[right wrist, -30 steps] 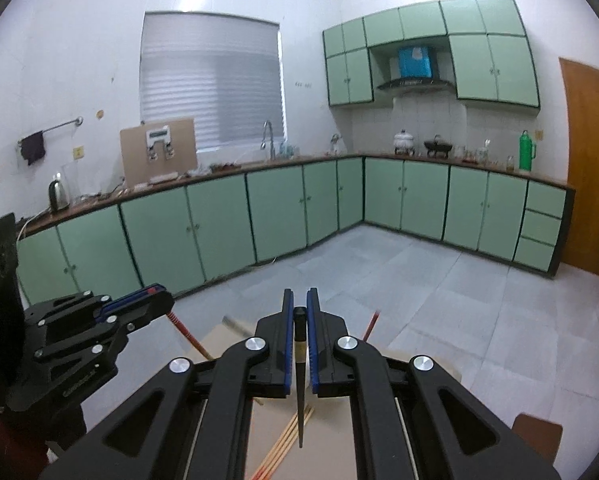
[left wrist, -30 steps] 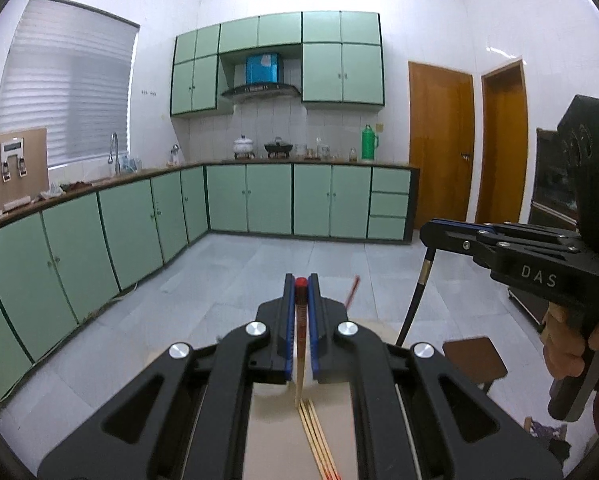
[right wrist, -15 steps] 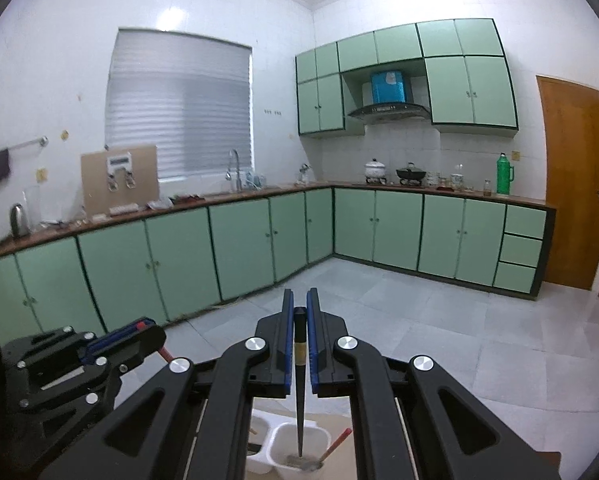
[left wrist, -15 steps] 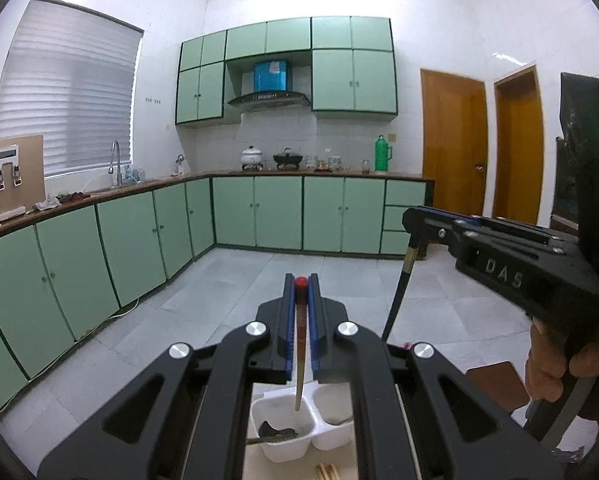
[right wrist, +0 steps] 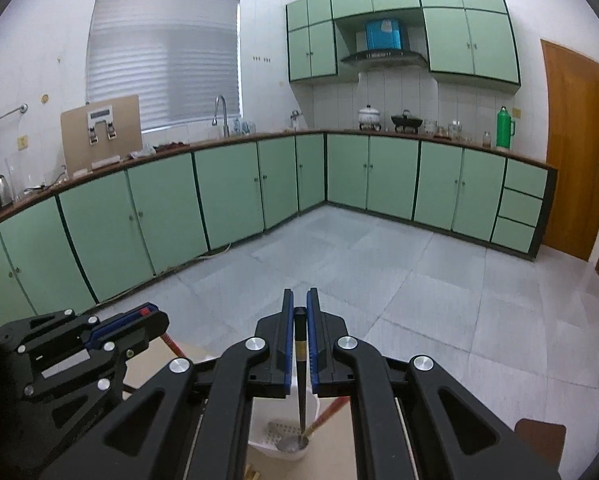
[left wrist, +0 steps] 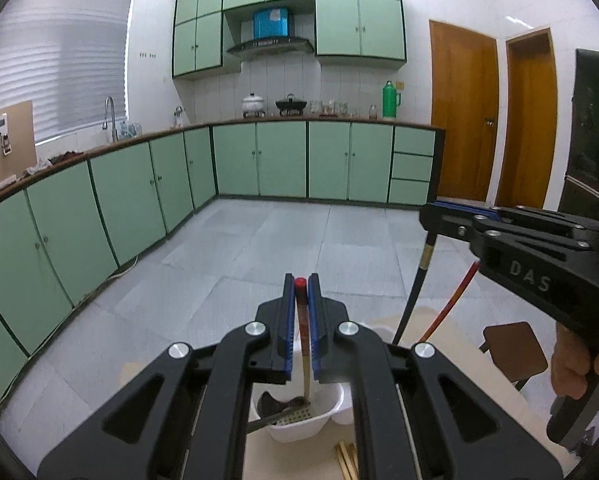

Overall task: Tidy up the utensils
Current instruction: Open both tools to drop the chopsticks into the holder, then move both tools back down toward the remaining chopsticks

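My left gripper [left wrist: 301,282] is shut on a red-topped wooden chopstick [left wrist: 304,344] that hangs down into the left compartment of a white utensil holder [left wrist: 299,426], where dark utensils lie. My right gripper [right wrist: 299,296] is shut on a black chopstick [right wrist: 300,376] that hangs down into the holder [right wrist: 277,450], its tip near a perforated metal spoon [right wrist: 285,432] and a red-handled chopstick [right wrist: 331,410]. The right gripper also shows in the left wrist view [left wrist: 429,210], and the left gripper in the right wrist view [right wrist: 147,316].
Loose wooden chopsticks [left wrist: 347,460] lie on the tan tabletop [left wrist: 283,460] in front of the holder. A brown stool [left wrist: 513,350] stands to the right on the tiled floor. Green kitchen cabinets [left wrist: 279,160] line the far walls.
Both grippers have moved forward over the white holder, which has come closer and larger in view. Each chopstick now dips down into a compartment.
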Motion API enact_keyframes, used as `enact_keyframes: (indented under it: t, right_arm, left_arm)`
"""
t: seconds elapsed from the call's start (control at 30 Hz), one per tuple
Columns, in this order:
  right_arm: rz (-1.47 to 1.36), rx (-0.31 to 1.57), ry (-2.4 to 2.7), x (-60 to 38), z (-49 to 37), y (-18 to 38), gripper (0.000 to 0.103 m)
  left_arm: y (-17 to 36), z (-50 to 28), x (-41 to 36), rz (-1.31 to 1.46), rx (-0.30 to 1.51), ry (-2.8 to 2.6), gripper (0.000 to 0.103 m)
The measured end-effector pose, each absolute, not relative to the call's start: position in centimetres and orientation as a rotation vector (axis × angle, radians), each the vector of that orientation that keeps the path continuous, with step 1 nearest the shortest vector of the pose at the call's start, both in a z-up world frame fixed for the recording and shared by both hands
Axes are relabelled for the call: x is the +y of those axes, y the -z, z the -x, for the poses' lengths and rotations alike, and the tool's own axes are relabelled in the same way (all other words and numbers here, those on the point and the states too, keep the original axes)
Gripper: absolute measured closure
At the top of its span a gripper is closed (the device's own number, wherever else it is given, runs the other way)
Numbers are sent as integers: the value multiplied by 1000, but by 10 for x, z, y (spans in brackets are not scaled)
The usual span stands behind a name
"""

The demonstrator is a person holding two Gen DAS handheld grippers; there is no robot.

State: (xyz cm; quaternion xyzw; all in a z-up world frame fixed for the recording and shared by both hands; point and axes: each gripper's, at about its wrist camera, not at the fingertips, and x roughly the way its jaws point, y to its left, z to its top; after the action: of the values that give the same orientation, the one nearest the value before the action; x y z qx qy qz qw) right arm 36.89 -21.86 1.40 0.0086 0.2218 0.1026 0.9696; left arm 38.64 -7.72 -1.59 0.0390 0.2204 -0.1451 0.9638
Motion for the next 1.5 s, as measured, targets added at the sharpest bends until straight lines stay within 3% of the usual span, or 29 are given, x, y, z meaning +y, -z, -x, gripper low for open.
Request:
enact_keyframes:
  t: [0.17, 0.23, 0.3, 0.37, 0.67, 0.83, 0.93, 1.07, 1.5]
  right_arm:
    - [-36, 483, -206, -226, -367, -2, 95]
    - [-47, 476, -199, -232, -362, -3, 88]
    - [-66, 458, -193, -238, -354, -7, 76]
    - [-84, 440, -180, -246, -346, -11, 67]
    - [-123, 360, -131, -273, -273, -20, 32]
    - [-105, 361, -114, -268, -217, 3, 10]
    - [-111, 387, -111, -262, -192, 21, 6]
    - [-119, 455, -110, -250, -160, 52, 6]
    - [-86, 680, -128, -202, -104, 149, 6]
  left_arm:
    - [27, -388, -67, -78, 478, 293, 96]
    - [25, -385, -63, -69, 476, 290, 96]
    - [22, -379, -57, -57, 471, 287, 88]
    - [15, -372, -50, -33, 455, 281, 72]
    - [3, -304, -30, -23, 403, 249, 43]
    - [26, -254, -19, -2, 440, 239, 33]
    - [45, -227, -14, 1, 481, 223, 24]
    - [71, -197, -3, 19, 549, 208, 21]
    - [158, -143, 18, -45, 750, 157, 19]
